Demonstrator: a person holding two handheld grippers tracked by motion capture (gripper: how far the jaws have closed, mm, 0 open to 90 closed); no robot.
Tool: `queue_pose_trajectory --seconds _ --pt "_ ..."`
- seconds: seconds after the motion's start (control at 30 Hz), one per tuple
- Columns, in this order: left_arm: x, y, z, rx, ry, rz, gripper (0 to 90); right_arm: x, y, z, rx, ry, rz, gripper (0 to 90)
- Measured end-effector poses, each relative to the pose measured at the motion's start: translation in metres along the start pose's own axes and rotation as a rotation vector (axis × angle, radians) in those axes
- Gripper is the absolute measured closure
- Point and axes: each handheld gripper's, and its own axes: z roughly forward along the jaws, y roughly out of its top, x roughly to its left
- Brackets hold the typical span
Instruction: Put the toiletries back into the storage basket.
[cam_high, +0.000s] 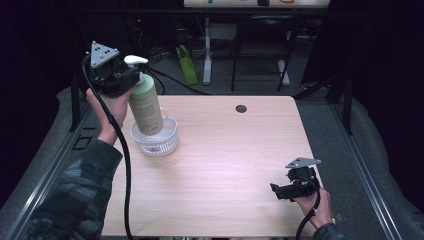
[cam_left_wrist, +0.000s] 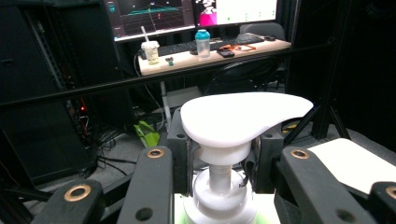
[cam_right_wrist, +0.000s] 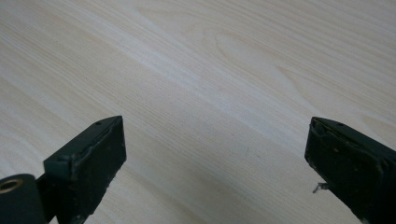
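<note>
Left gripper (cam_high: 131, 76): clamped on pale green plastic pump bottle's (cam_high: 145, 104) neck, above white mesh basket (cam_high: 167, 141), table's ten o'clock.
Right gripper (cam_high: 276, 190): jaws apart, four o'clock.

Left gripper (cam_high: 131, 75) raised, jaws clamped, right gripper (cam_high: 278, 190) low, jaws apart

The table (cam_high: 220, 165) was a pale wood-grain top with rounded corners, a small dark round hole (cam_high: 241, 108) near its far edge. A white perforated basket (cam_high: 156, 141) sat directly on it toward the left side, and bare wood stretched across the middle.
</note>
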Motion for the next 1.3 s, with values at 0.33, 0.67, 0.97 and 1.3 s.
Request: queue_pose_trajectory --seconds 0.33,0.67,0.97,1.3 --pt "0.005 -0.005 0.011 0.005 0.017 -0.010 67.7 0.000 0.000 0.000 -0.001 0.000 0.001 4.7" --pt "0.008 -0.010 0.019 0.011 0.029 -0.010 67.7 0.000 0.000 0.000 -0.002 0.000 -0.003 4.7" --pt "0.011 -0.015 0.027 0.023 0.033 -0.013 67.7 0.000 0.000 -0.001 -0.004 0.001 -0.002 4.7" --pt "0.017 -0.025 0.035 0.033 0.017 -0.046 67.7 0.001 0.000 -0.001 -0.004 0.001 -0.007 4.7"
